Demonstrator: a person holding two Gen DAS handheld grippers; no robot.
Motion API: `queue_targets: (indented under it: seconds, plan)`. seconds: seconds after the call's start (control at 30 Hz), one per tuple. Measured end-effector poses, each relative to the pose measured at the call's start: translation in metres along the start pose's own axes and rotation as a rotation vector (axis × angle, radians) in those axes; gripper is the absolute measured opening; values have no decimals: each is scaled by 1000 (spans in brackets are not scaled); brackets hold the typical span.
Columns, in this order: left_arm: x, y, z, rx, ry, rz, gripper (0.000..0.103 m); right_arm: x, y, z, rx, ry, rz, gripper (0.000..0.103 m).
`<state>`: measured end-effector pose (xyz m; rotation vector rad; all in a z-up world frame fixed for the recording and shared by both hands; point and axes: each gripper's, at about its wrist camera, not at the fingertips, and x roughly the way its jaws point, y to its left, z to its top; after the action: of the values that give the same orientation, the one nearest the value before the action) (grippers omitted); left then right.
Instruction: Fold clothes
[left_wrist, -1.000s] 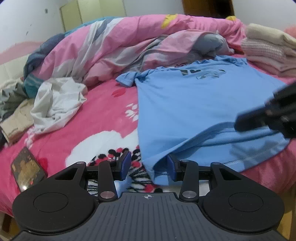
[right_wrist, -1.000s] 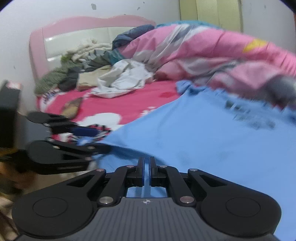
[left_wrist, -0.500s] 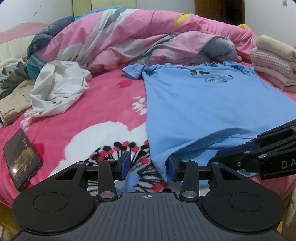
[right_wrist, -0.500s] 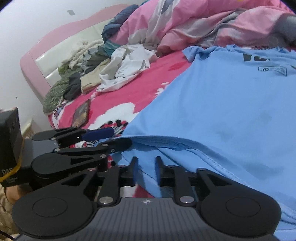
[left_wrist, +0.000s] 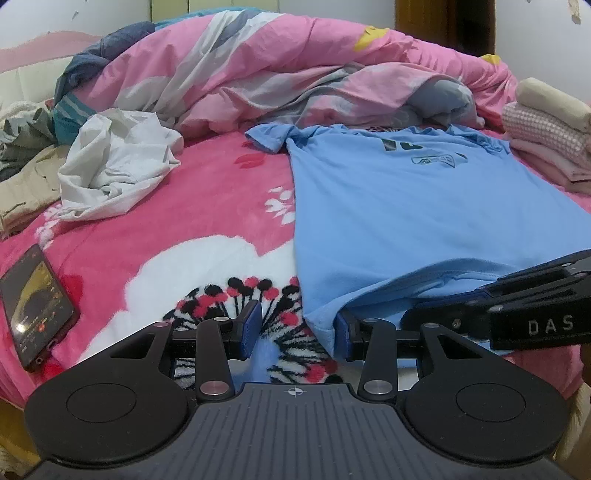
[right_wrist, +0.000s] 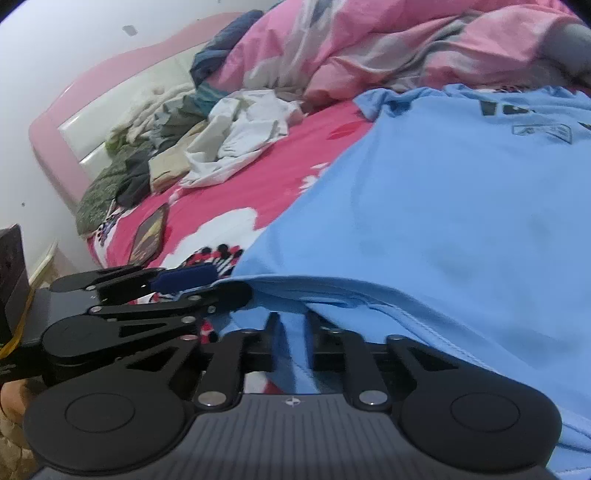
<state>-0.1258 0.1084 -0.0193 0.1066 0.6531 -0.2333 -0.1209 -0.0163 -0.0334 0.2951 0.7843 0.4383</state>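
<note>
Grippers sit at the shirt's (left_wrist: 417, 218) near hem: the left gripper (left_wrist: 295, 328) is spread, its right finger against the hem corner; the right gripper (right_wrist: 291, 332) is parted around hanging hem fabric. Beyond, the shirt lies flat on the bed (left_wrist: 207, 214), a phone (left_wrist: 33, 302) left, a duvet (left_wrist: 258, 70) behind.

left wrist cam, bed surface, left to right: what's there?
phone → crumpled white garment → blue T-shirt → folded stack of clothes. The left gripper is open at the shirt's near hem corner; the right gripper comes in at the hem from the right.
</note>
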Motion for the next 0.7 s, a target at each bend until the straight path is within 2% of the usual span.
queue_targets:
  seconds: [0.13,0.37,0.7]
  plan:
    - [0,0,0,-1,0,0,41,-1,-5,-1,18,-14,1,0]
    - [0,3,0,-17,5,-9,41,-15,-5,-6,26,-35,61,0]
    - [0,5,0,-36,9,-14,41,-39,4,-26,3,7,150,0]
